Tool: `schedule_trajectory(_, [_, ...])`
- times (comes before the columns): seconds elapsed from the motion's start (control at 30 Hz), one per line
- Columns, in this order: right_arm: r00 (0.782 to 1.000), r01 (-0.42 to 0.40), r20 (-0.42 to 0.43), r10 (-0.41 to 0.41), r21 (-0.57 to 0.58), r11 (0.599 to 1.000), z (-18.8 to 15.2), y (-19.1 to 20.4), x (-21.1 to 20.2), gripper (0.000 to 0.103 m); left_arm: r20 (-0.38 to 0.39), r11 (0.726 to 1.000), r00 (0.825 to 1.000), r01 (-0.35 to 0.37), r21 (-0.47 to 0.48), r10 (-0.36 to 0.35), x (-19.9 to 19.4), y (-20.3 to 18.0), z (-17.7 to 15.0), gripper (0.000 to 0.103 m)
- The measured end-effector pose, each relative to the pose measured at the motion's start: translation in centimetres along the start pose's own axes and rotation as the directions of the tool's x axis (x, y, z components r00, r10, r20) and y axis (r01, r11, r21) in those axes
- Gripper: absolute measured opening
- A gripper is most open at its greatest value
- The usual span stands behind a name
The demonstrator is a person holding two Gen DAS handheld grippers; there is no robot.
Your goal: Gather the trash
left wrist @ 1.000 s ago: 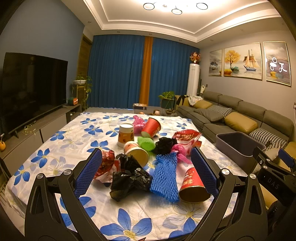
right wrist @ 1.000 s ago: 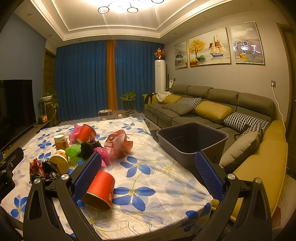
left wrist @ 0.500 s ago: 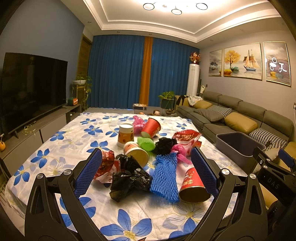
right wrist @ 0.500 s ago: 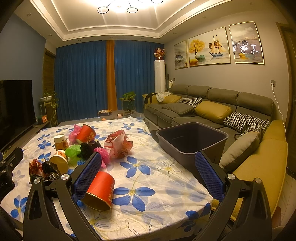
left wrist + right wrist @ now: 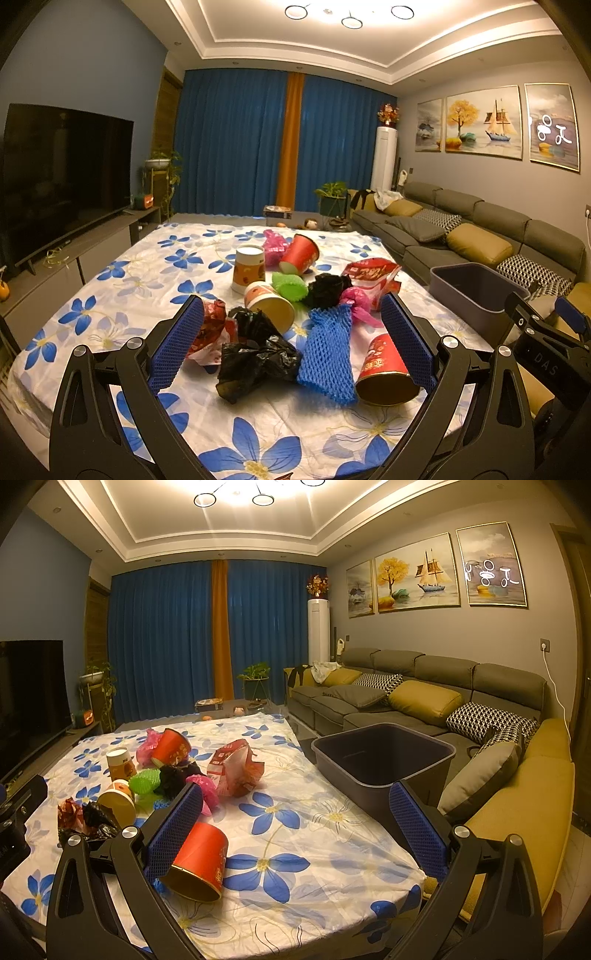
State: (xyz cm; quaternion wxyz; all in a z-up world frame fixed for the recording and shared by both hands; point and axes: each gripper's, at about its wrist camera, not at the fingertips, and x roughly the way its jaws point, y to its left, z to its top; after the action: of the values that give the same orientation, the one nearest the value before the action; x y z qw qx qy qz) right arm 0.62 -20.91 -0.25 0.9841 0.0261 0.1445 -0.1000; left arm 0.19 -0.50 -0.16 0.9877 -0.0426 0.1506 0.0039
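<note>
Trash lies in a heap on the flowered tablecloth (image 5: pixel 122 288): a crumpled black bag (image 5: pixel 255 362), a blue foam net (image 5: pixel 327 350), a red paper cup on its side (image 5: pixel 384 371), a red snack bag (image 5: pixel 373 275), paper cups, green and pink nets. My left gripper (image 5: pixel 291 339) is open and empty, just short of the black bag and blue net. My right gripper (image 5: pixel 295 830) is open and empty above the table's near right part, with the red cup (image 5: pixel 201 860) by its left finger. The grey bin (image 5: pixel 384 755) stands beside the table's right edge.
A grey sofa with yellow and patterned cushions (image 5: pixel 424 701) runs along the right wall behind the bin. A TV on a low cabinet (image 5: pixel 62 173) is on the left. Blue curtains (image 5: pixel 236 144) and plants are at the back. The right gripper's body (image 5: pixel 543 350) shows at the right.
</note>
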Motion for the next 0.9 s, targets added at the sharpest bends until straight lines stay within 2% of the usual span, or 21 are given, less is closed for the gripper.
schedule_trajectory(0.27, [1.000, -0.008, 0.000, 0.008, 0.000, 1.000, 0.0, 0.1, 0.3, 0.098, -0.005, 1.000, 1.000, 0.011, -0.002, -0.011, 0.7, -0.2, -0.2, 0.095])
schedule_trajectory(0.47, [0.999, -0.049, 0.011, 0.049, 0.000, 0.999, -0.4, 0.8, 0.7, 0.098, 0.018, 1.000, 1.000, -0.026, -0.012, 0.026, 0.6, 1.8, -0.7, 0.095])
schedule_trajectory(0.7, [0.986, -0.163, 0.037, 0.165, -0.048, 0.985, -1.1, 3.8, 0.9, 0.095, 0.014, 0.991, 0.993, -0.113, -0.066, 0.114, 1.0, 6.8, -1.3, 0.087])
schedule_trajectory(0.9, [0.943, -0.331, -0.017, 0.331, -0.096, 0.939, -2.5, 8.7, 2.3, 0.087, -0.010, 0.981, 0.987, -0.159, -0.111, 0.159, 1.6, 10.5, -1.9, 0.081])
